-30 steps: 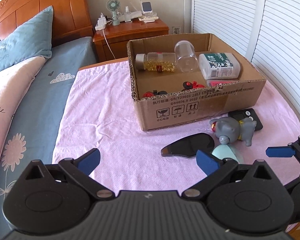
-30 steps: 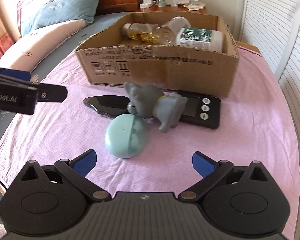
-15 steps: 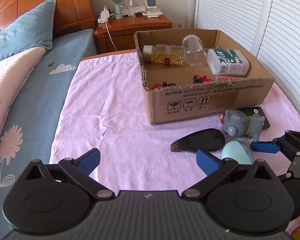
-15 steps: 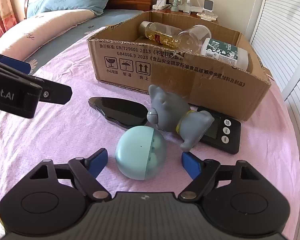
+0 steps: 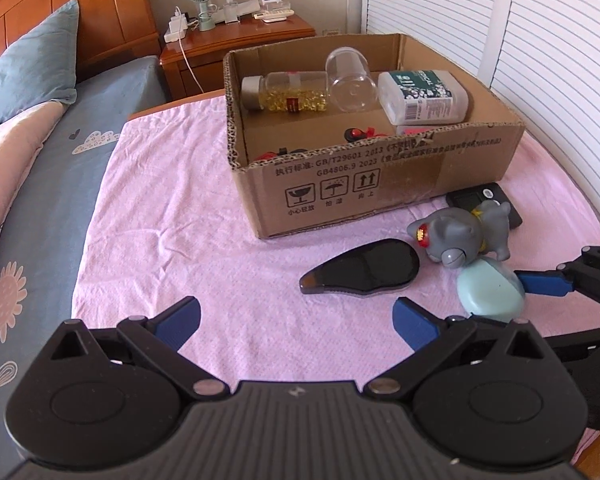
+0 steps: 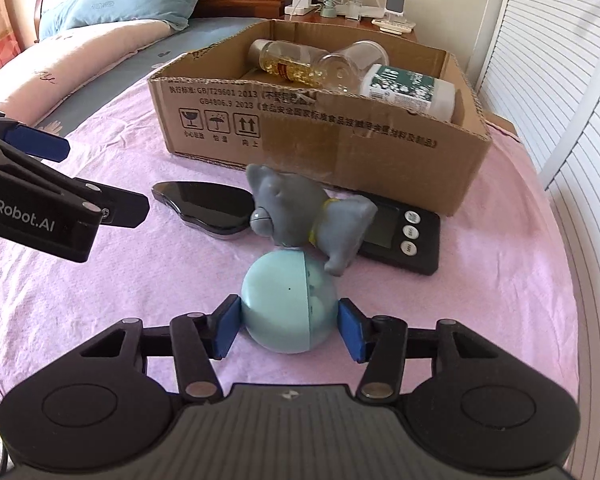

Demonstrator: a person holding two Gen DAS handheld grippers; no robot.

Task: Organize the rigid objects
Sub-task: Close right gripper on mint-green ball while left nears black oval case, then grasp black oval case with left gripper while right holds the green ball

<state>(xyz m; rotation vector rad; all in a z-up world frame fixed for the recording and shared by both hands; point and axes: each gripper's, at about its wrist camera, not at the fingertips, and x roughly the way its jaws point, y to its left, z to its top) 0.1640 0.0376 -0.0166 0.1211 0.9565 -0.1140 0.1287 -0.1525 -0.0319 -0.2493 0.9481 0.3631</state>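
Since a second before, the right claw had gone from wide open to clamped on the teal ball, its blue pads pressing the ball's left and right sides. The left claw hung open over bare pink cloth, holding nothing, much as earlier. The ball sat on the cloth at the claw's tips, touching the grey elephant just beyond it. Left of the elephant lay a black case; behind it, a black scale. Farther off stood the box with bottles inside. The elephant crowded the ball's far side.
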